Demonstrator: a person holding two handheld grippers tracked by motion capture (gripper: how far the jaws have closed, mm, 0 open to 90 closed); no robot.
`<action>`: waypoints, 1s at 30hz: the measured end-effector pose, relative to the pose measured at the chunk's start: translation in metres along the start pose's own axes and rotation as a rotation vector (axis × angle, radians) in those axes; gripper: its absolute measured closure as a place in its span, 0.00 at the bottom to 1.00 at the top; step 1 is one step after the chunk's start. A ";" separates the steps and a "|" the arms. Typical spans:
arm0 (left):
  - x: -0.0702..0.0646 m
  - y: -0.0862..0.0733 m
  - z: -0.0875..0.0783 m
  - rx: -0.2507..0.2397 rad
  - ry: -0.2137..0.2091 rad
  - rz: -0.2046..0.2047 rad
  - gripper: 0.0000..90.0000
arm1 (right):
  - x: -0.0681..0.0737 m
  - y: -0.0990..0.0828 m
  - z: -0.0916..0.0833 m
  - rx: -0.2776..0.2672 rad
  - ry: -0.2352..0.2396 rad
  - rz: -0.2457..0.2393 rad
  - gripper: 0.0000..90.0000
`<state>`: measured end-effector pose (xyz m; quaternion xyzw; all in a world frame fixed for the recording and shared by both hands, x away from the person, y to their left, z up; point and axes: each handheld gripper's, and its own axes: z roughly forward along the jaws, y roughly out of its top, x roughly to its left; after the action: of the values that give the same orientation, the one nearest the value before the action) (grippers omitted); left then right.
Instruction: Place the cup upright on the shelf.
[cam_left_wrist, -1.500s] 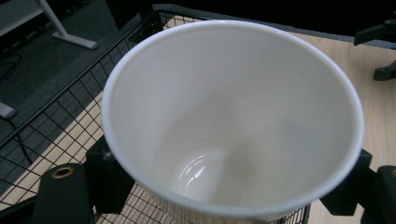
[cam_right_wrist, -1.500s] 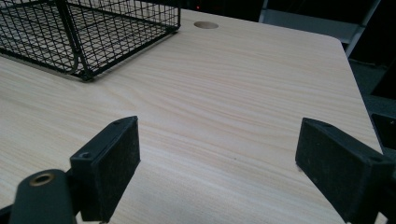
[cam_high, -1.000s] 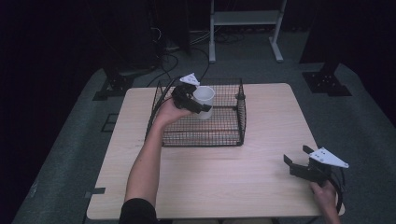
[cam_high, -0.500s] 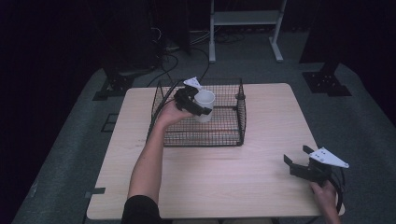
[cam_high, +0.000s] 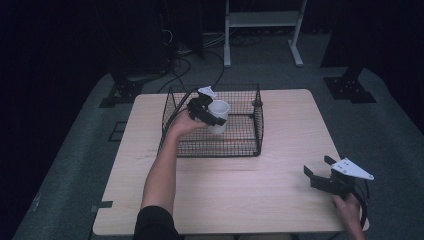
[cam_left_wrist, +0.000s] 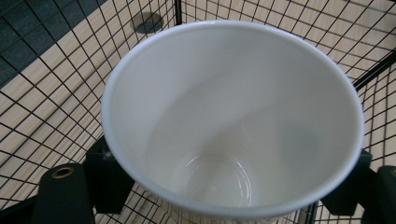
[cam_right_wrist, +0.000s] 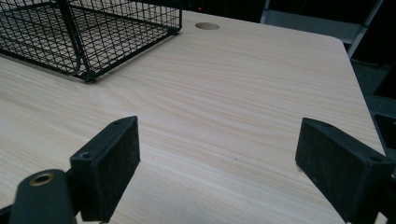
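My left gripper (cam_high: 212, 116) is shut on a white cup (cam_high: 218, 115), which hangs upright inside the black wire basket (cam_high: 250, 145) at the back middle of the table. In the left gripper view the empty cup (cam_left_wrist: 233, 116) is seen from above, with the black pads (cam_left_wrist: 107, 182) pressed on its two sides and the basket's mesh floor below. My right gripper (cam_high: 320, 172) stands open near the table's front right corner. Its two black fingers (cam_right_wrist: 112, 158) are wide apart over bare wood with nothing between them.
The light wooden table (cam_high: 240, 200) has a round cable hole (cam_right_wrist: 207, 26) near its far edge. The basket's corner (cam_right_wrist: 86, 70) lies ahead and left of the right gripper. Dark floor, a metal stand (cam_high: 260, 30) and cables lie behind the table.
The left gripper has sunk a little with the cup, deeper into the basket. The right gripper has kept still.
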<state>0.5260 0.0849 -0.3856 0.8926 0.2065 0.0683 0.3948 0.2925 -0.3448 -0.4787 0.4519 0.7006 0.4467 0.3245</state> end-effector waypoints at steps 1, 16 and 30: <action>0.000 0.000 0.001 0.006 0.001 0.003 0.23 | 0.000 0.000 0.000 -0.001 0.001 0.000 0.15; 0.006 -0.004 0.019 0.037 -0.035 0.002 0.23 | 0.000 0.000 0.000 -0.002 0.001 0.002 0.15; 0.009 -0.011 0.034 0.084 -0.070 0.008 0.23 | 0.000 0.000 0.000 -0.003 0.002 0.002 0.14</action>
<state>0.5405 0.0721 -0.4170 0.9111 0.1915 0.0297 0.3638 0.2924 -0.3451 -0.4787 0.4516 0.6997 0.4488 0.3241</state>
